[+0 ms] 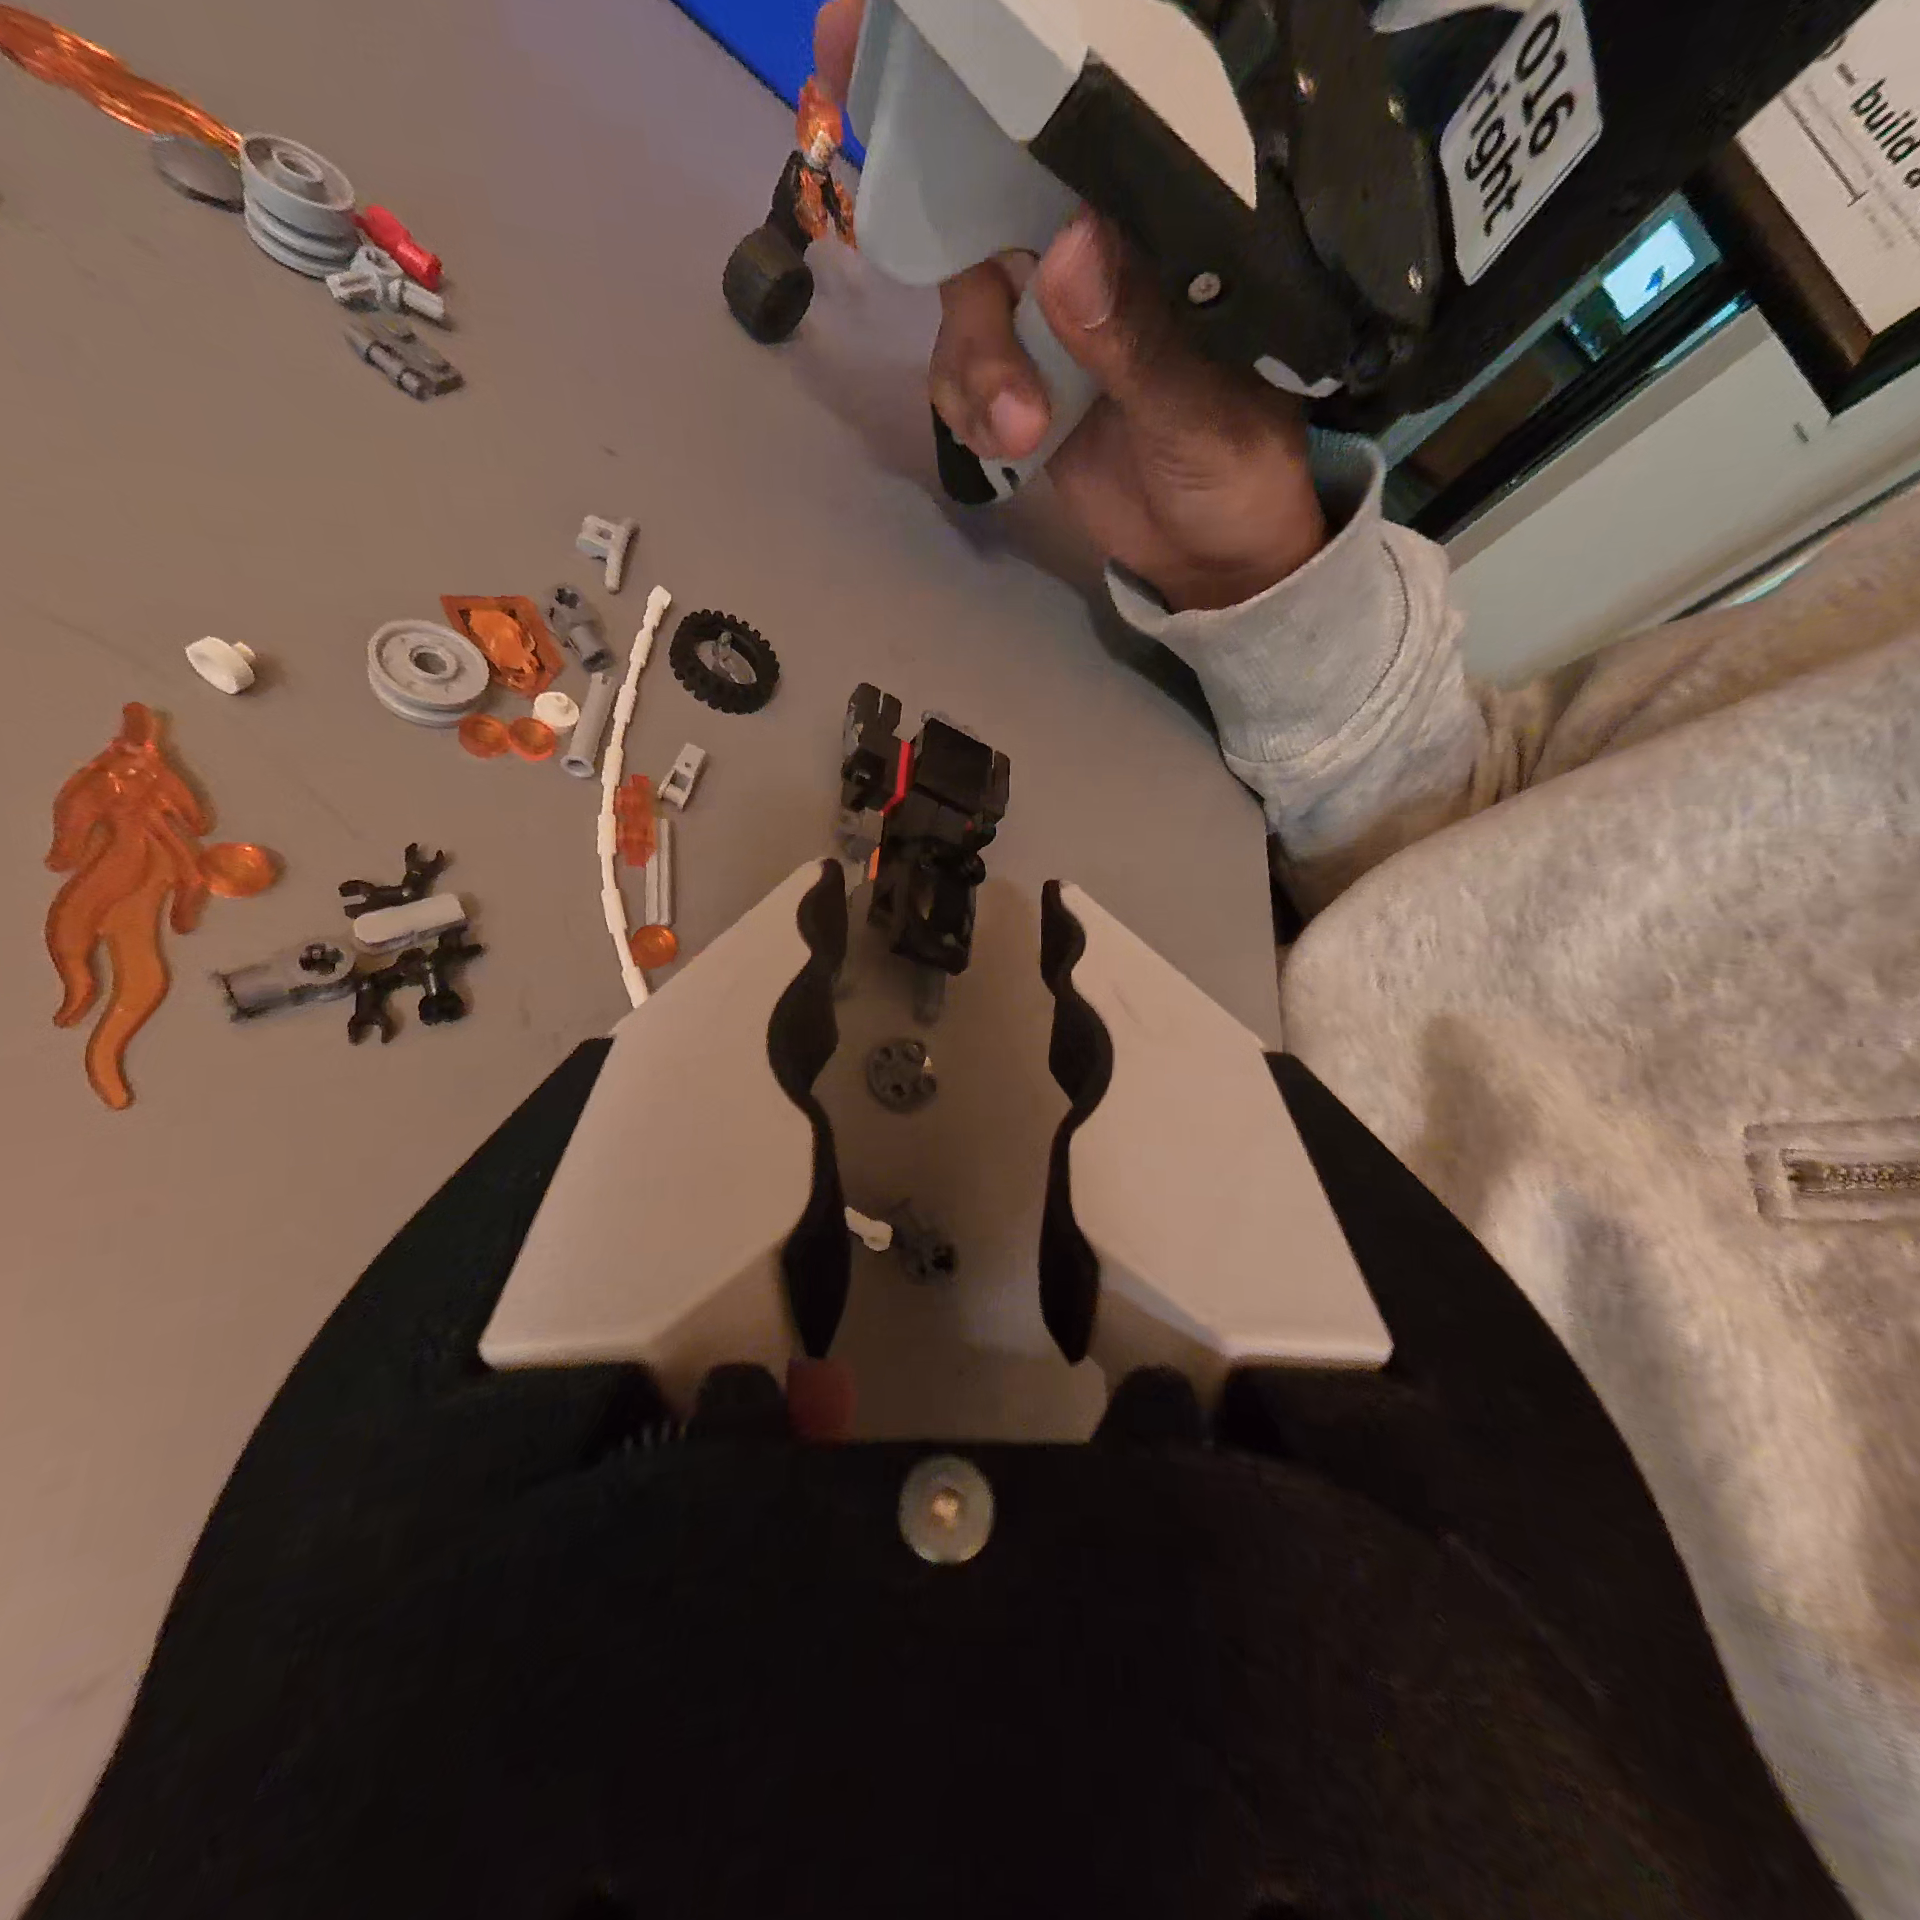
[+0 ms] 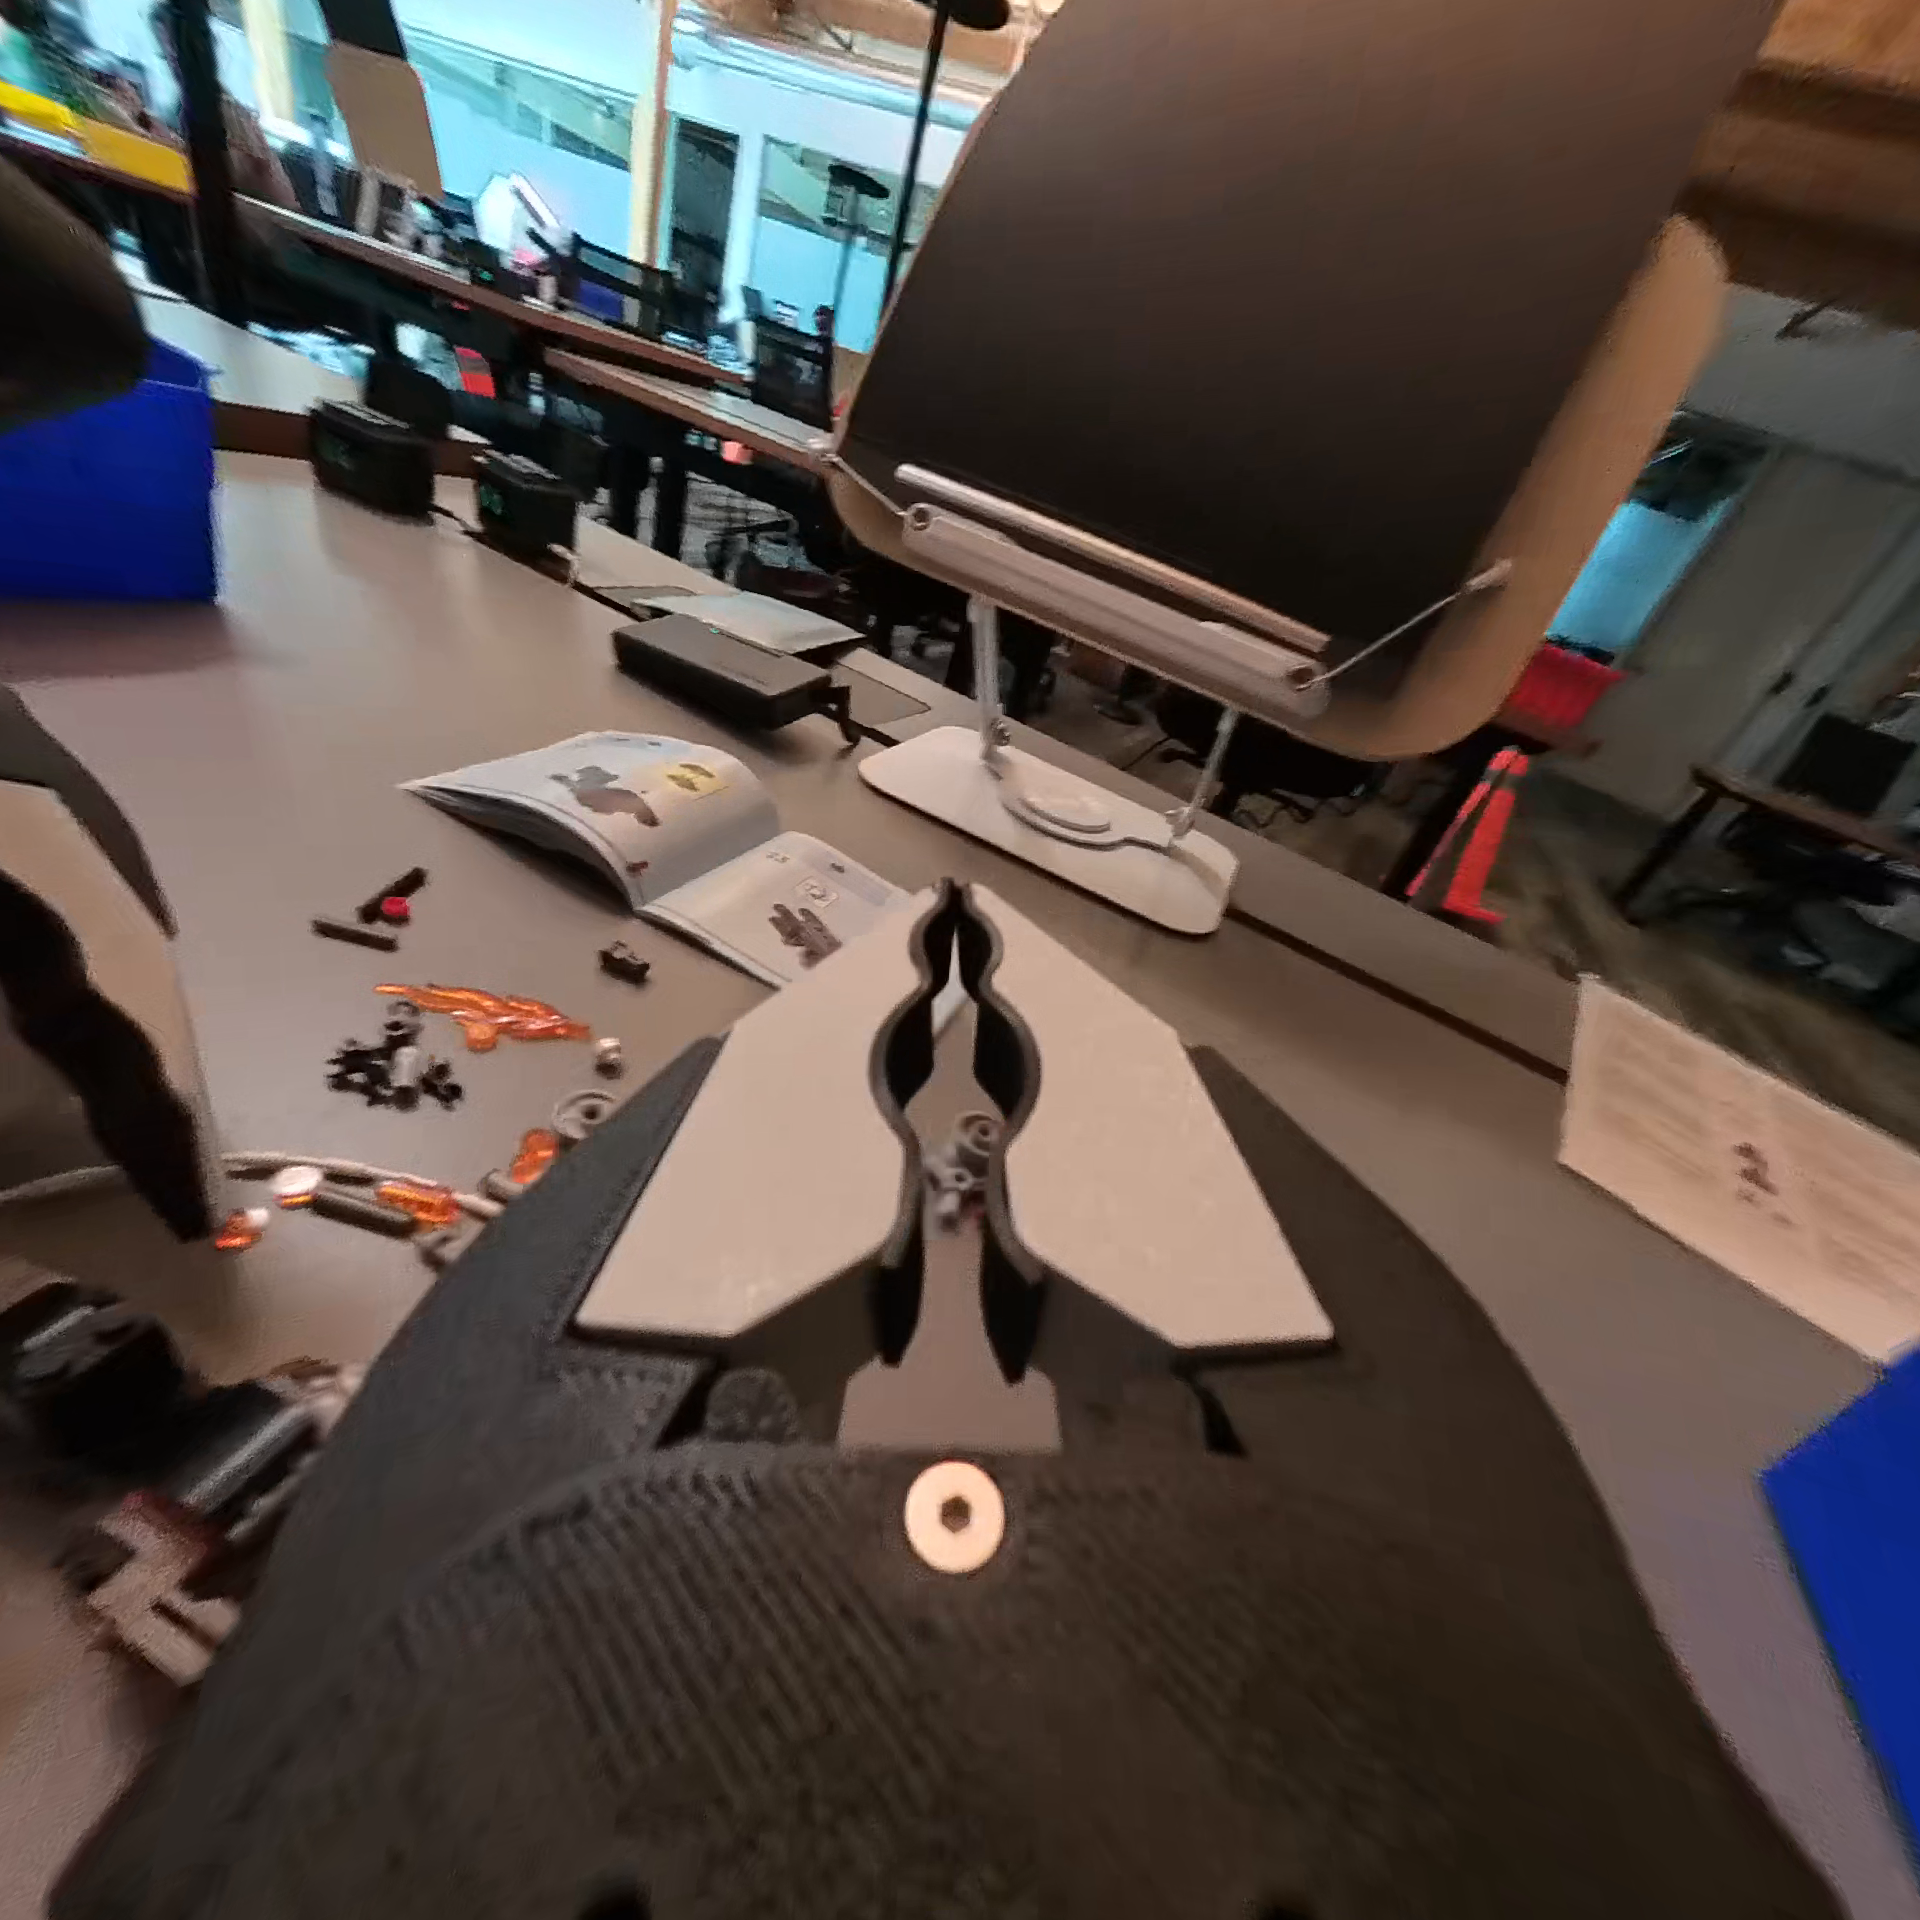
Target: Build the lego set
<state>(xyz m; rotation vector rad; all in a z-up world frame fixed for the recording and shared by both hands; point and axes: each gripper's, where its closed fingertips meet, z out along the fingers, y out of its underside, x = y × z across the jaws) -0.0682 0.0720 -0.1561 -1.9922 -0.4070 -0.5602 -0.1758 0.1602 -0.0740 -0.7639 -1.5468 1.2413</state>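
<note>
The left hand-held gripper (image 1: 935, 894) hangs spread apart over the black half-built model (image 1: 925, 831) on the counter (image 1: 312, 1299). The right hand-held gripper (image 2: 951, 904) is pinched together, seemingly on nothing. Closing off-centre could topple the model or scatter the loose gear (image 1: 900, 1075).

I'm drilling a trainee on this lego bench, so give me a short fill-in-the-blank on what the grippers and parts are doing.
1. The left gripper is ____, its fingers apart.
2. The black assembly sits just beyond the ____ gripper's fingertips.
3. The right gripper has its fingertips ____.
4. The instruction booklet lies ____ on the table.

Missing words: open; left; closed together; open
</note>
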